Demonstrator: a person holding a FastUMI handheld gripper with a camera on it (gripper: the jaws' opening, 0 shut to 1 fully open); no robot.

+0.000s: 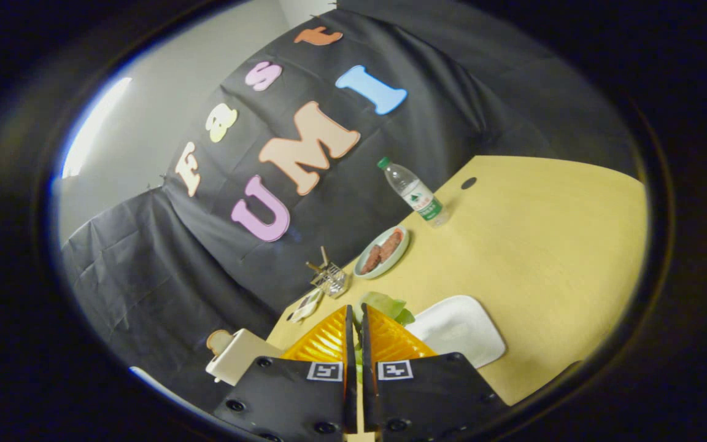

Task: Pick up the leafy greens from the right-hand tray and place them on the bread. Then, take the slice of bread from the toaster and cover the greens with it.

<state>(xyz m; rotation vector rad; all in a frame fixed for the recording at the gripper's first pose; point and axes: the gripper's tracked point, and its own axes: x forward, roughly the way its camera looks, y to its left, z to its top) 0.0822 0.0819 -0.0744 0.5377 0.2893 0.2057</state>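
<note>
Gripper view: the hand-held gripper (356,319) is seen clenched on crinkled pale-green leafy greens (384,304) at lower centre, above a white rectangular tray (461,331); carrying is judged underway, and placement on bread is called for next

A water bottle (418,195), plate of sausages (383,252), and wire rack (329,278) line the table (550,258).

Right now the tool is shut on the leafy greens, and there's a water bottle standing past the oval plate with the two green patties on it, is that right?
Not quite. In the gripper view the two patties on the oval plate are brown, not green. The rest holds: the tool is shut on the leafy greens, and the water bottle stands on the table beyond that plate.
</note>
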